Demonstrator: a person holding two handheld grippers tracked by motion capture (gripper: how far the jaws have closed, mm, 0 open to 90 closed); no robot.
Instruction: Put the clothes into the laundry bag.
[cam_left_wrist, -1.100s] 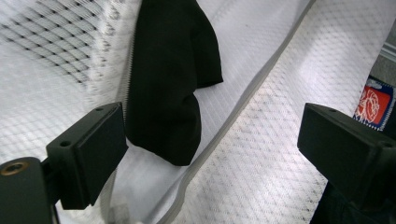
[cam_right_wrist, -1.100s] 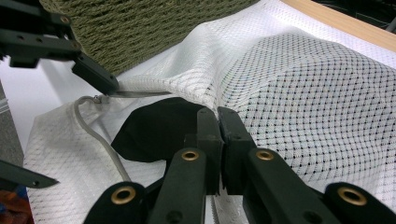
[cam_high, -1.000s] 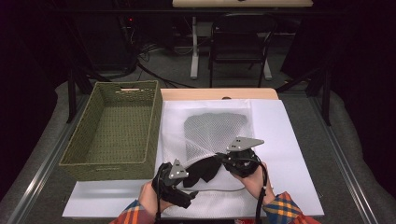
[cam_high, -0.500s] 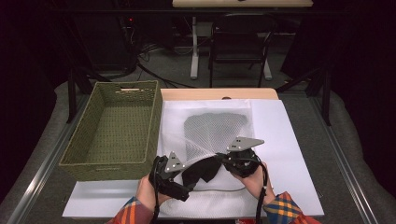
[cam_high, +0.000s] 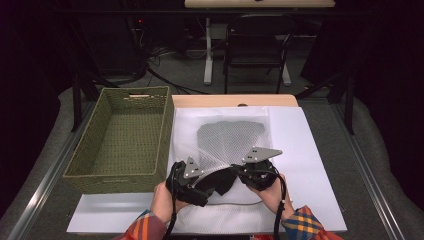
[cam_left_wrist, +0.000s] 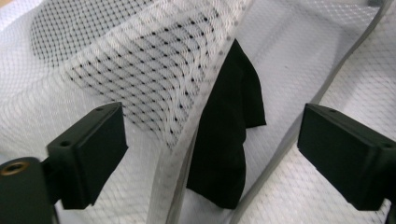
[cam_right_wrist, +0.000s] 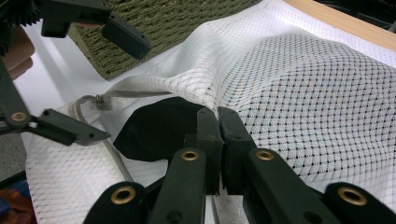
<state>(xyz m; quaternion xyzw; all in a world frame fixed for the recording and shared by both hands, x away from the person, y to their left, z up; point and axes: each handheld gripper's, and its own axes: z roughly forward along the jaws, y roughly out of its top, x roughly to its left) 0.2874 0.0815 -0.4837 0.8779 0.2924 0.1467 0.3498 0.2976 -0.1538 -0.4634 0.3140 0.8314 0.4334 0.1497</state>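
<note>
Since half a second ago the left gripper (cam_high: 200, 186) has swung inward toward the black cloth (cam_high: 218, 181), while the right gripper (cam_high: 243, 173) holds its place at the bag's edge.

High view: the white mesh bag (cam_high: 227, 145) lies flat on the white sheet (cam_high: 310, 165) beside the green woven basket (cam_high: 122, 140). Both grippers sit at the bag's near end, the dark cloth between them.

Left gripper view: the left gripper (cam_left_wrist: 210, 154) has its jaws spread wide, gripping nothing. Between them runs the lifted mesh edge, and the black cloth (cam_left_wrist: 229, 144) pokes out from under it.

Right gripper view: the right gripper (cam_right_wrist: 217, 135) has its jaws pressed together on the bag's rim (cam_right_wrist: 205, 100), holding it up. The black cloth (cam_right_wrist: 159, 128) sits in the mouth just beside them, and the left gripper (cam_right_wrist: 93, 79) stands open beyond, with the basket (cam_right_wrist: 177, 23) behind.
</note>
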